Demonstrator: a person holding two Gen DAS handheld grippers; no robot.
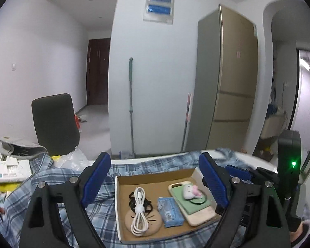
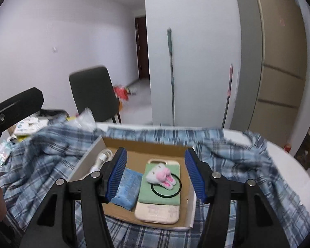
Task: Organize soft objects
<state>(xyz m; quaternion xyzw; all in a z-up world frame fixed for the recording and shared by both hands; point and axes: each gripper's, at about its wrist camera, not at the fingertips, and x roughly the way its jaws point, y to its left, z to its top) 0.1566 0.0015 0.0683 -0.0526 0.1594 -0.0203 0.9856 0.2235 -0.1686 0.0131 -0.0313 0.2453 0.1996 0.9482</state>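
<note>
Both sets of jaws are spread wide with nothing between the blue ribbed pads, so our left gripper (image 1: 154,183) and right gripper (image 2: 156,172) are just hanging over the shallow brown cardboard tray with white outer walls (image 1: 155,176).

Inside that tray we've got the soft stuff lined up. On the left side a coiled white charging cable with a white strap (image 1: 138,211) lies on top of a round beige pad with whiskers drawn on it (image 1: 143,222), and some black hair ties (image 1: 148,203) peek out from under the cable. Just beside the pad sits a small light blue tissue pack (image 1: 170,211). To the right of that, a cream phone case (image 2: 157,210) lies flat with a folded green cloth (image 2: 160,192) on top, then a thin black ring hair tie (image 2: 166,188), and a little white plush bunny head with pink ears (image 2: 161,175) on top of the pile.

The tray rests on a rumpled blue plaid cloth (image 2: 41,161) that covers a white table (image 2: 289,165). Off to the left there's a clutter of boxes and packets (image 1: 10,168). Behind the table we see a dark chair back (image 1: 54,122), a green-handled mop (image 1: 131,103) leaning on the white wall, and a tall gold fridge (image 1: 229,82).
</note>
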